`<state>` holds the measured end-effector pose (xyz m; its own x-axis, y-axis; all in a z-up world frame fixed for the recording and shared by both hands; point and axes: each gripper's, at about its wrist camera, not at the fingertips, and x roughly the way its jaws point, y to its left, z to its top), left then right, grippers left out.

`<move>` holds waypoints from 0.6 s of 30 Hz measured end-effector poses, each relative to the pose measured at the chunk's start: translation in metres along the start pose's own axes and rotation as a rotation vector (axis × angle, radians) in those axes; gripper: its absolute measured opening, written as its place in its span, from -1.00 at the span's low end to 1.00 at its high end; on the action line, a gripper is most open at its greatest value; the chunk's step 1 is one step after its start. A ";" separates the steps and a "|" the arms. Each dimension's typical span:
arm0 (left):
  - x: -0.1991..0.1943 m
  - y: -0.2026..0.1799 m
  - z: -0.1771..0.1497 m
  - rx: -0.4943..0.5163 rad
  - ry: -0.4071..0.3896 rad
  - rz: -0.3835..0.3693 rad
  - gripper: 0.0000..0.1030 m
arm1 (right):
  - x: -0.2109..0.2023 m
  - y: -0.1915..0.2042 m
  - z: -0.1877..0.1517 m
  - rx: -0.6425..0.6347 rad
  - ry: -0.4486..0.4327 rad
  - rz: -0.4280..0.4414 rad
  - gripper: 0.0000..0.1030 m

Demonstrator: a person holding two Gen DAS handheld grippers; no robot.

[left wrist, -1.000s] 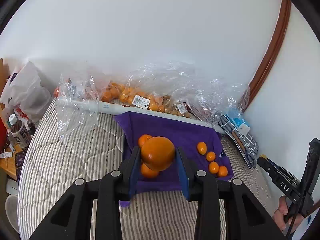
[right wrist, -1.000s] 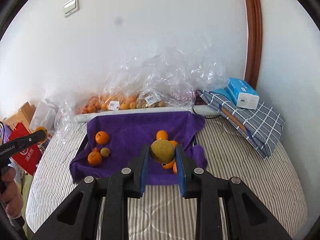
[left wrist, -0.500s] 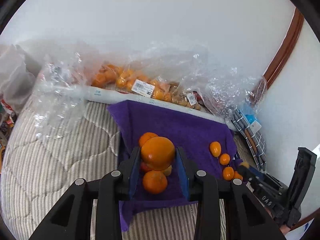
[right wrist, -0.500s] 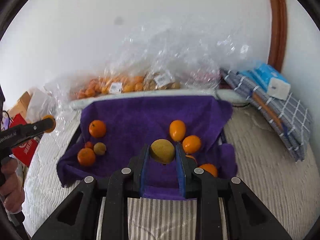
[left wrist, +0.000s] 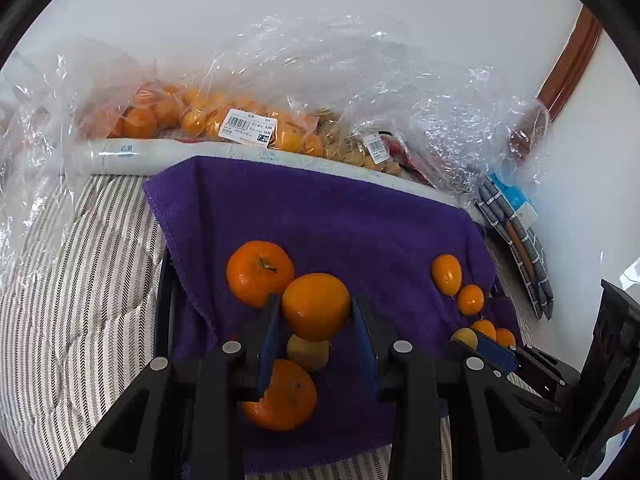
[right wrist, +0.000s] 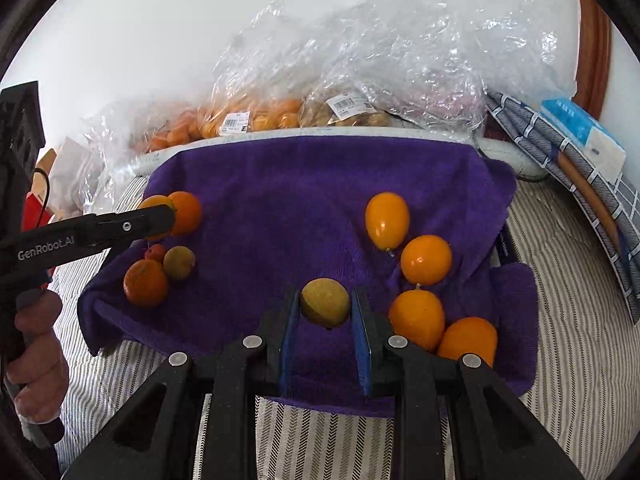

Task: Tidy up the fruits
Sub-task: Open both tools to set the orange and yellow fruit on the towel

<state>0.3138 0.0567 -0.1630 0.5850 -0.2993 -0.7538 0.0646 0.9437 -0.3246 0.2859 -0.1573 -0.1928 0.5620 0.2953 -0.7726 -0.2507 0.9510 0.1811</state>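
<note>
A purple towel (left wrist: 320, 208) lies on the striped bed. My left gripper (left wrist: 316, 312) is shut on an orange (left wrist: 316, 306), held just above a stemmed orange (left wrist: 258, 272), a small yellowish fruit (left wrist: 308, 354) and another orange (left wrist: 280, 396). My right gripper (right wrist: 325, 308) is shut on a yellow-green round fruit (right wrist: 325, 303) over the towel's (right wrist: 280, 200) near edge. Several kumquats (right wrist: 426, 259) lie just right of it. At the towel's left lie an orange (right wrist: 145, 282), a small greenish fruit (right wrist: 179, 262) and a tiny red one (right wrist: 155, 252).
Clear plastic bags of oranges (left wrist: 192, 116) and small fruit (right wrist: 344, 112) line the wall behind a white tube (left wrist: 132, 152). A folded checked cloth (right wrist: 592, 184) with a blue tissue pack (right wrist: 580, 136) lies at the right. A hand (right wrist: 36, 344) grips the left tool.
Both grippers have come down and closer to the towel, each still holding its fruit. The fruit on the towel now looks larger and nearer.
</note>
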 end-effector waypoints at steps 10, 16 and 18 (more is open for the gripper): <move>0.008 0.004 -0.003 -0.012 0.019 0.028 -0.35 | 0.015 0.003 -0.004 -0.010 0.029 0.007 -0.50; 0.005 0.008 -0.006 -0.004 0.020 0.037 -0.35 | 0.017 0.005 -0.003 -0.004 0.035 0.002 -0.50; 0.003 0.008 -0.006 0.000 0.020 0.049 -0.34 | 0.016 0.004 -0.004 0.002 0.036 0.000 -0.49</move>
<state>0.3112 0.0631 -0.1710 0.5709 -0.2551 -0.7804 0.0360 0.9574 -0.2867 0.2909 -0.1490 -0.2066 0.5331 0.2921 -0.7940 -0.2491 0.9511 0.1827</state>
